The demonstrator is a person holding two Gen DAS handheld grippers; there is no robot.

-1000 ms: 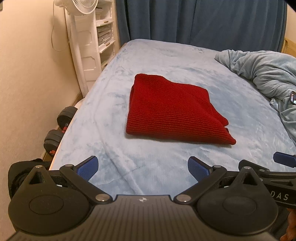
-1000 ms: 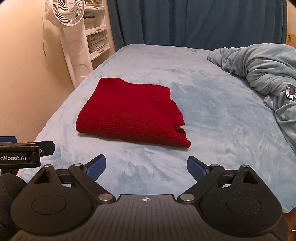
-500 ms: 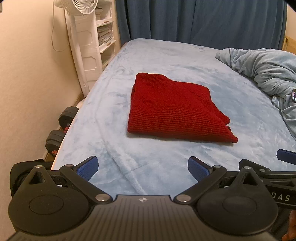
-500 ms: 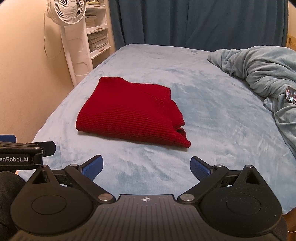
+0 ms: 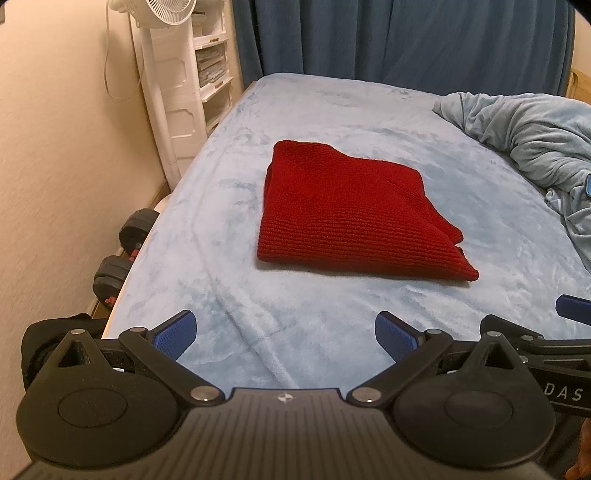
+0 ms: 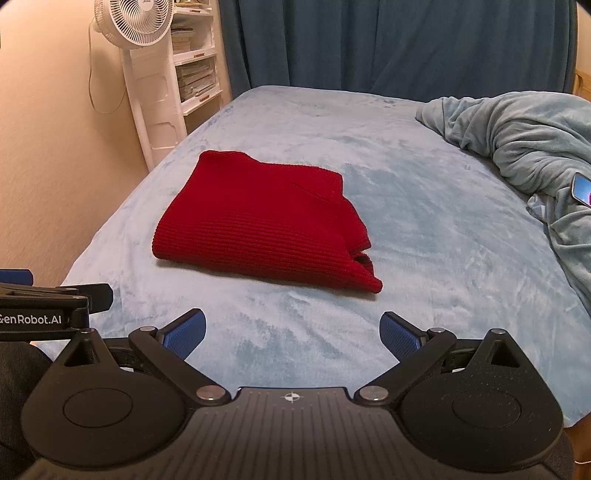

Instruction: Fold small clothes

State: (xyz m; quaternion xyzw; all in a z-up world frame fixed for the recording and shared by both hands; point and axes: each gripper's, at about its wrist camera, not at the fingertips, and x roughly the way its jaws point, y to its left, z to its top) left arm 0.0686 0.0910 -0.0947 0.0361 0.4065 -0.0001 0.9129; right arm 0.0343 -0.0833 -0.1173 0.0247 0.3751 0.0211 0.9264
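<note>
Folded red sweater (image 5: pixel 354 218) on a light blue bed (image 5: pixel 332 332), ahead of 2 empty grippers.
Left gripper (image 5: pixel 284 334) and right gripper (image 6: pixel 291 332) both spread wide, holding nothing; sweater's long axis runs left-right, its looser end apparently nearer the right gripper.

A light blue fleece bed cover (image 5: pixel 332 122) spreads across the mattress from near to far. At the far right a grey-blue blanket (image 6: pixel 524 133) lies bunched up, with a phone (image 6: pixel 583 189) resting on its folds. Dark blue curtains (image 6: pixel 388 40) hang behind the bed. At the far left stand a white pedestal fan (image 6: pixel 135 22) and a white shelf unit (image 6: pixel 194 70) holding stacked papers. Black dumbbells (image 5: pixel 125 247) lie on the floor by the left bedside.
</note>
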